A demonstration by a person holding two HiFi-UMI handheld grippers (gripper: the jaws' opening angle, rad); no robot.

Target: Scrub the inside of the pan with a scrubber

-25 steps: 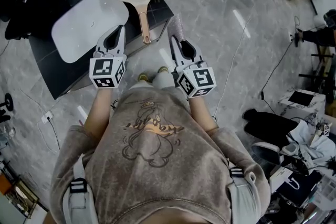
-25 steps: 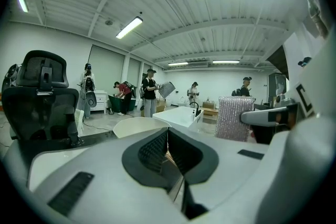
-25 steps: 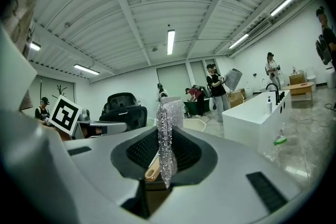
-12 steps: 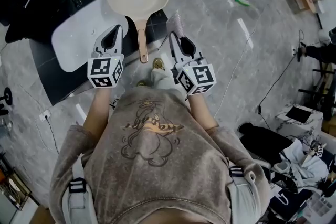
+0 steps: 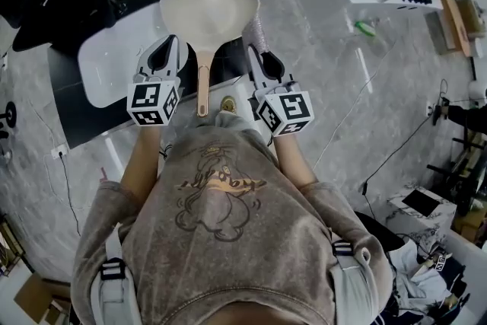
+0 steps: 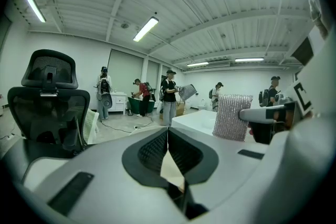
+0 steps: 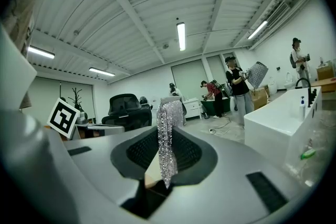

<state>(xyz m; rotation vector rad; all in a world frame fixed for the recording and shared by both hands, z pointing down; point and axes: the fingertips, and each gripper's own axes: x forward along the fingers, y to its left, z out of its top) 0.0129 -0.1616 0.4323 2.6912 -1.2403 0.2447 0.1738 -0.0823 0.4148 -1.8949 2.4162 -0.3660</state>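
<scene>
An open lab hall: ceiling strip lights (image 6: 146, 29), office chair (image 6: 50, 107), people (image 6: 169, 93) standing about

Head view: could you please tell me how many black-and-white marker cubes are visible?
2: one black-and-white marker cube on the left gripper, the other on the right gripper. None appears hidden.

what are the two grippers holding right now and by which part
The right hand-held gripper clamps the silvery scrubber by its lower end; the left hand-held gripper is shut on nothing.
</scene>
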